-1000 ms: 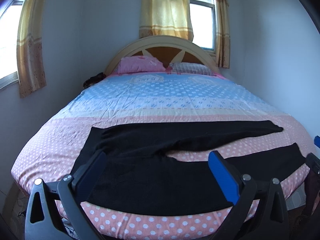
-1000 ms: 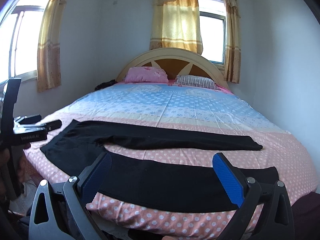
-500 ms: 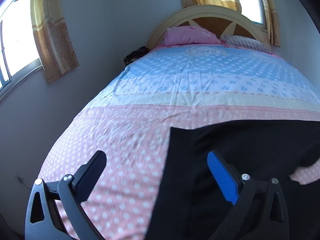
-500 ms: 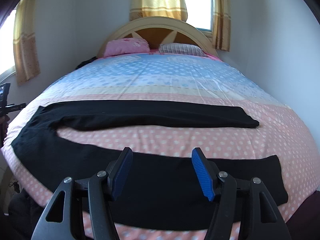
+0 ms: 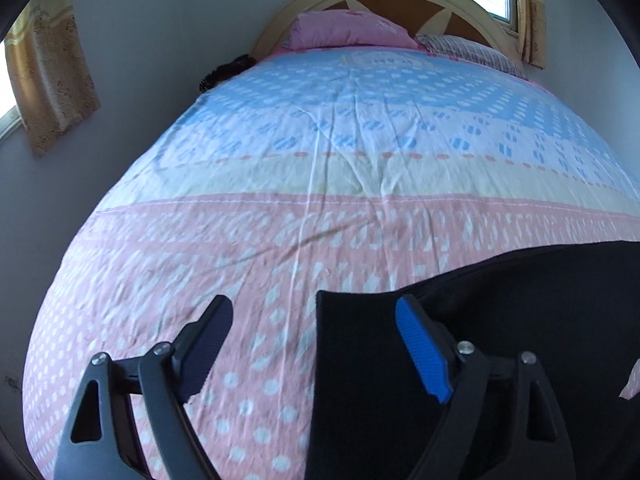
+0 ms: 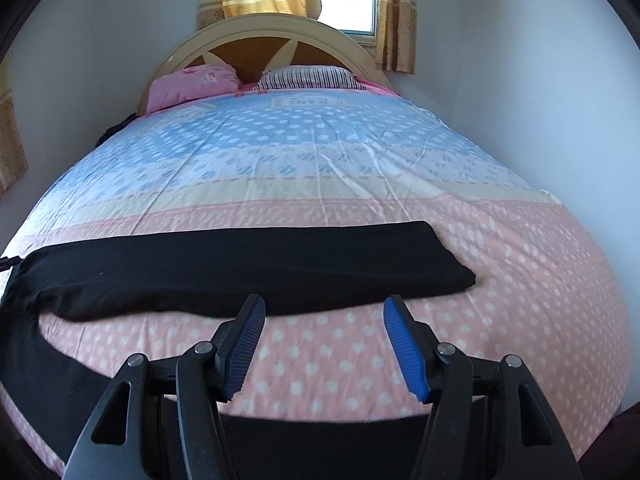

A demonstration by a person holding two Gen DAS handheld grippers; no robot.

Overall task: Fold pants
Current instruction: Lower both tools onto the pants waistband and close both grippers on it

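Left view: left hand-held gripper [image 5: 314, 334] spread, straddling pants [image 5: 500, 320] waistband edge.
Right view: right hand-held gripper [image 6: 324, 334] half-spread, empty, now lower over bed [image 6: 520, 280].

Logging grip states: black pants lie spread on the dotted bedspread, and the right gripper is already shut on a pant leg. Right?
Not quite. In the right wrist view, the right gripper is open and holds nothing; the pants do lie spread on the bedspread.
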